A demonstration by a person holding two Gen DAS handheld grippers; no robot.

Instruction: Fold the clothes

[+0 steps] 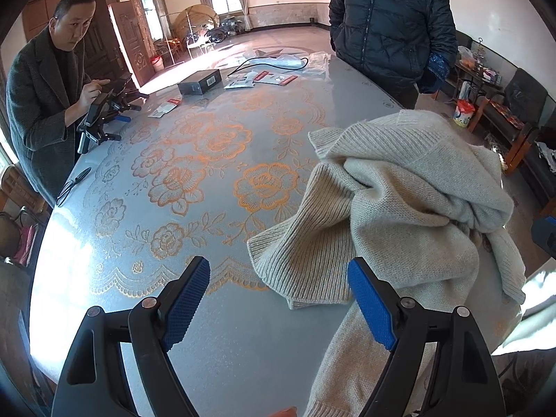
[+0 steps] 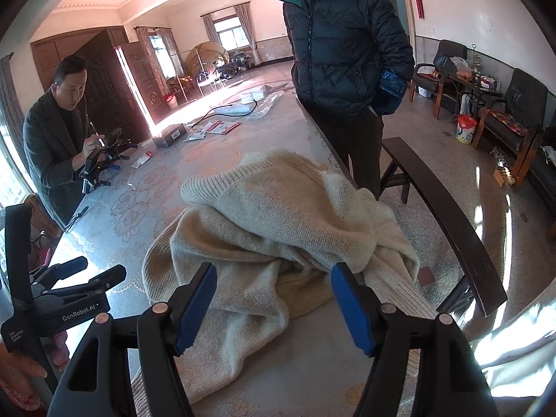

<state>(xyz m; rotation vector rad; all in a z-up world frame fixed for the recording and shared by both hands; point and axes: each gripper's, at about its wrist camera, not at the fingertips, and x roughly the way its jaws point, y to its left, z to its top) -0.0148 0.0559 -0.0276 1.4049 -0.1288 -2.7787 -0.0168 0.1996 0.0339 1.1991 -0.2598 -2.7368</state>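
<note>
Both tools, left tool (image 1: 278,299) and right tool (image 2: 272,302), gape empty over crumpled cream ribbed-knit sweater (image 2: 278,215) on glossy floral tablecloth (image 1: 194,180).

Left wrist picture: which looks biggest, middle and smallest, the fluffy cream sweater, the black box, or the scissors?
As they look in the left wrist view:
1. Cream sweater, biggest by far, but it also lies closest to the camera.
2. Black box.
3. Scissors.
The box and scissors look nearly alike, and the box lies farther away, so their order is unsure.
</note>
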